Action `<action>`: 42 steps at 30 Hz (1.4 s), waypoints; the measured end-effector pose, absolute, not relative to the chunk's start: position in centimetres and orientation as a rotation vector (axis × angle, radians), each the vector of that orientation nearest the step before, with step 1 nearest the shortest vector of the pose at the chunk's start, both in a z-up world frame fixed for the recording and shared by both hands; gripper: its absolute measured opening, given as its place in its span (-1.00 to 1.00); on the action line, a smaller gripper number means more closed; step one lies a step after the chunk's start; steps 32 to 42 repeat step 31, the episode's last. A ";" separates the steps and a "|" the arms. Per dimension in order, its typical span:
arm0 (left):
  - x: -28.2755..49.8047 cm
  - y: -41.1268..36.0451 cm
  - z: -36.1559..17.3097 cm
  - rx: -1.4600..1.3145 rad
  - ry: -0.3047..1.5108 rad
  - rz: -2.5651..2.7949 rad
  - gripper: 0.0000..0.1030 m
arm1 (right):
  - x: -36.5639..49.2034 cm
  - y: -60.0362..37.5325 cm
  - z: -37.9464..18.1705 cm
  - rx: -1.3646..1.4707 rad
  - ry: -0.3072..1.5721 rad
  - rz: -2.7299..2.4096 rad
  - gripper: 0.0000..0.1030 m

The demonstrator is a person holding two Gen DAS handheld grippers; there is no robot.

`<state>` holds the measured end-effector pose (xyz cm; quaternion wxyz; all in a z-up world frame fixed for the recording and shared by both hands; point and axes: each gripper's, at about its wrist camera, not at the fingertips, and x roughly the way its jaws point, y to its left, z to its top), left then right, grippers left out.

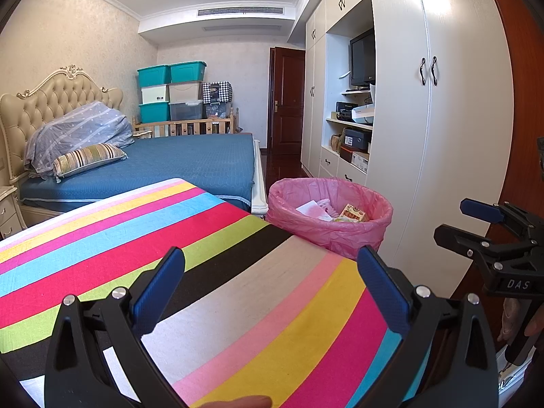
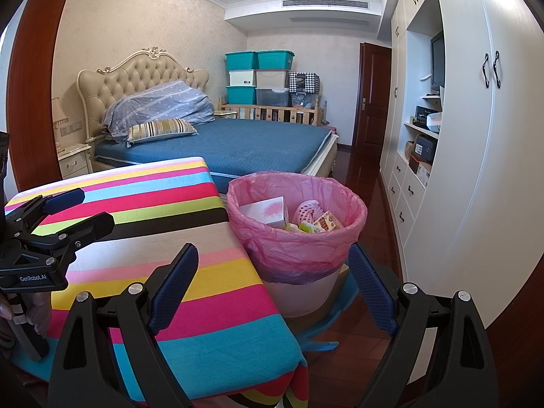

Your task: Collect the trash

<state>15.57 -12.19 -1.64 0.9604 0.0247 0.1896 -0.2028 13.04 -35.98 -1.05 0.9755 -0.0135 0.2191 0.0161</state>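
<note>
A white bin lined with a pink bag [image 1: 331, 238] [image 2: 295, 250] stands on the floor at the striped table's far right corner. Inside lie a white box [image 2: 268, 212], a pink foam net [image 2: 306, 210] and a yellow-red packet [image 1: 353, 213] [image 2: 326, 222]. My left gripper [image 1: 271, 251] is open over the striped tablecloth [image 1: 238, 289], holding nothing. My right gripper [image 2: 272, 250] is open in front of the bin, just off the table's right edge, also holding nothing. Each gripper shows in the other's view, the right one [image 1: 450, 219] and the left one [image 2: 95, 207], both with jaws apart.
A bed with a blue cover [image 1: 190, 159] [image 2: 244, 142] lies beyond the table. White wardrobes with a shelf niche [image 1: 353, 119] [image 2: 476, 136] line the right wall. Dark wood floor [image 2: 370, 187] runs between bed and wardrobes to a brown door [image 1: 285, 102]. Storage boxes [image 2: 258, 74] are stacked at the back.
</note>
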 end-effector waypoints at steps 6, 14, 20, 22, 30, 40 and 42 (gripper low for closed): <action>15.5 -12.2 -1.8 0.059 0.381 -0.415 0.91 | 13.1 -36.0 -1.0 -0.027 0.443 0.033 0.64; 15.3 -12.1 -1.9 0.061 0.380 -0.416 0.91 | 13.0 -36.0 -1.2 -0.030 0.445 0.037 0.64; 15.3 -11.9 -1.9 0.054 0.387 -0.419 0.91 | 12.8 -35.8 -1.5 -0.029 0.451 0.034 0.64; 15.2 -11.8 -2.0 0.050 0.389 -0.427 0.91 | 12.7 -35.6 -1.6 -0.030 0.453 0.034 0.64; 15.0 -10.6 -0.8 0.060 0.413 -0.403 0.91 | 12.7 -34.9 -1.3 -0.041 0.460 0.053 0.64; 15.0 -9.8 -0.6 0.061 0.431 -0.388 0.91 | 12.8 -34.3 -1.2 -0.042 0.466 0.064 0.64; 15.0 -9.8 -0.6 0.061 0.431 -0.388 0.91 | 12.8 -34.3 -1.2 -0.042 0.466 0.064 0.64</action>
